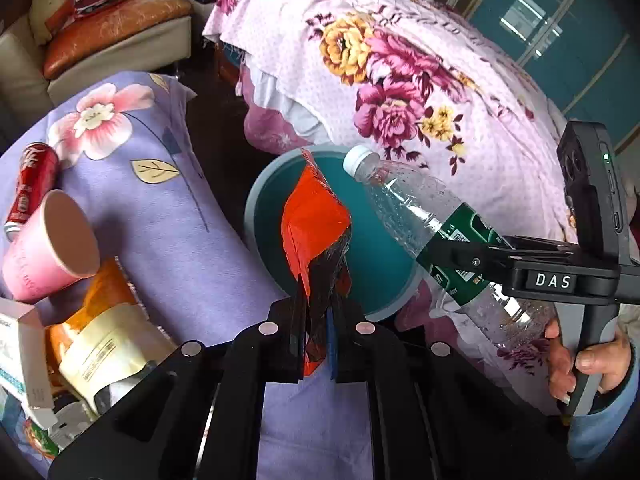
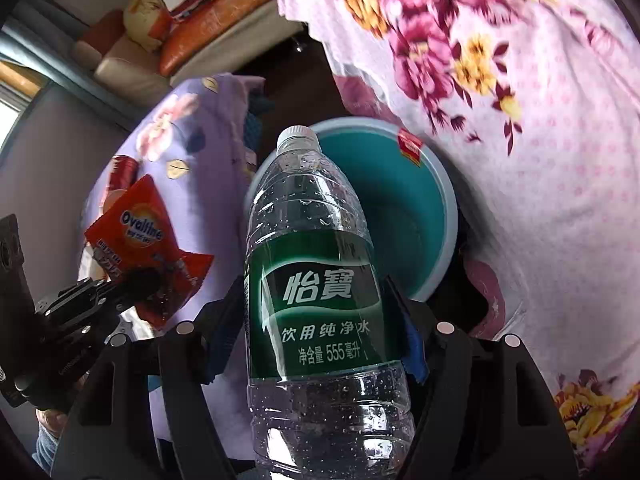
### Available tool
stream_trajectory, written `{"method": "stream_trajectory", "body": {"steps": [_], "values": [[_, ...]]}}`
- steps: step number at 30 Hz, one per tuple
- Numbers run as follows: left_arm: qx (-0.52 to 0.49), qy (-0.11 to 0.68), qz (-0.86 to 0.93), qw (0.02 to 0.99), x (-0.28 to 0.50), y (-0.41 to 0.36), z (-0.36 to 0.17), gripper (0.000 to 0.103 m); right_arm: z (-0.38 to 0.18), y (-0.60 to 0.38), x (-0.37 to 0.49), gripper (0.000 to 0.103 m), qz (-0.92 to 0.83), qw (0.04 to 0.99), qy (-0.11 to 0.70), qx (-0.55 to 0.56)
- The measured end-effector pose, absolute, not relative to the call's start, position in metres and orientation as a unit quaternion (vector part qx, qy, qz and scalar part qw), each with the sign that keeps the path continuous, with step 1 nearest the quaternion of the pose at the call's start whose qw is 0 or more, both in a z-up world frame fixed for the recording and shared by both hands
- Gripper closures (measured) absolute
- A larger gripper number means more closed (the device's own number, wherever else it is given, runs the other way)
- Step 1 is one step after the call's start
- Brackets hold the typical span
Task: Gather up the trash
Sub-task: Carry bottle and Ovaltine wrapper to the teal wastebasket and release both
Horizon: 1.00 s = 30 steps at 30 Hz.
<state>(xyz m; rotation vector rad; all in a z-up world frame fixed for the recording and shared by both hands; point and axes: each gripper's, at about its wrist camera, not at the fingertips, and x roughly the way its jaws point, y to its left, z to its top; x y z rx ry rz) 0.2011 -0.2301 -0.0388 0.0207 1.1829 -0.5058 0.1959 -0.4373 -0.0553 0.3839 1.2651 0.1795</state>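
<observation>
Two floral covers fill the scene: a pink flowered sheet (image 1: 420, 72) draped over furniture on the right and a lilac cloth (image 1: 172, 216) on the left. Between them, low down, stands a teal bin (image 1: 392, 280) with a grey rim.

Over the bin's mouth, the right gripper (image 2: 320, 312) clamps a clear water bottle (image 2: 316, 280) across its green label, jaws spread wide around it, cap pointing toward the bin. The left gripper (image 1: 316, 332) has its jaws pressed together on a red Ovaltine sachet (image 1: 316, 232), which stands up over the bin's near rim.

On the lilac cloth, trash not yet collected: a pink paper cup (image 1: 52, 244), a red can (image 1: 32, 184), a cream pouch (image 1: 108, 348) and an opened carton (image 1: 20, 356).

Risks, as I judge them: the long bottle could strike the rim and bounce out, and the light sachet could flutter aside onto the cloth.

Hidden: the bin's bottom, its base, and the lower-left clutter, cut off by the frame.
</observation>
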Motion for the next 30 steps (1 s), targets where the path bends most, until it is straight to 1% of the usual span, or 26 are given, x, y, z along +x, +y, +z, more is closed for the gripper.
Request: {"method": "stream_trajectory", "body": {"steps": [3, 5, 6, 7, 8, 9, 10, 14, 16, 17, 18, 20, 21, 30], "values": [[0.019, 0.571, -0.234, 0.787, 0.215, -0.247, -0.061, 0.094, -0.075, -0.446, 0.202, 0.039, 0.079, 0.773, 0.602, 0.184], [0.025, 0.58, -0.226, 0.782, 0.221, -0.252, -0.07, 0.088, -0.083, -0.454, 0.205, 0.039, 0.076, 0.768, 0.608, 0.187], [0.026, 0.582, -0.222, 0.782, 0.224, -0.255, -0.074, 0.08, -0.086, -0.456, 0.206, 0.039, 0.074, 0.765, 0.611, 0.187], [0.025, 0.583, -0.221, 0.781, 0.226, -0.257, -0.077, 0.069, -0.09, -0.459, 0.208, 0.039, 0.072, 0.763, 0.615, 0.187], [0.025, 0.583, -0.218, 0.782, 0.228, -0.257, -0.079, 0.061, -0.093, -0.461, 0.208, 0.039, 0.071, 0.76, 0.619, 0.186], [0.026, 0.58, -0.214, 0.786, 0.228, -0.256, -0.078, 0.045, -0.094, -0.461, 0.209, 0.039, 0.071, 0.758, 0.621, 0.186], [0.029, 0.573, -0.209, 0.792, 0.228, -0.257, -0.077, 0.037, -0.097, -0.462, 0.21, 0.039, 0.071, 0.756, 0.624, 0.185], [0.03, 0.565, -0.207, 0.798, 0.226, -0.254, -0.072, 0.033, -0.107, -0.46, 0.216, 0.038, 0.07, 0.747, 0.635, 0.183], [0.027, 0.562, -0.203, 0.801, 0.225, -0.25, -0.069, 0.026, -0.112, -0.458, 0.218, 0.036, 0.067, 0.741, 0.644, 0.181], [0.025, 0.56, -0.202, 0.803, 0.224, -0.247, -0.068, 0.024, -0.114, -0.457, 0.219, 0.034, 0.068, 0.738, 0.645, 0.184], [0.022, 0.56, -0.2, 0.804, 0.223, -0.244, -0.067, 0.022, -0.115, -0.456, 0.22, 0.03, 0.069, 0.738, 0.645, 0.187], [0.014, 0.559, -0.199, 0.805, 0.221, -0.238, -0.065, 0.022, -0.115, -0.454, 0.22, 0.027, 0.069, 0.74, 0.643, 0.186], [0.01, 0.558, -0.198, 0.806, 0.22, -0.235, -0.064, 0.021, -0.114, -0.453, 0.22, 0.025, 0.071, 0.741, 0.641, 0.189], [-0.012, 0.541, -0.198, 0.817, 0.203, -0.211, -0.045, 0.016, -0.091, -0.453, 0.213, 0.024, 0.05, 0.755, 0.629, 0.177]]}}
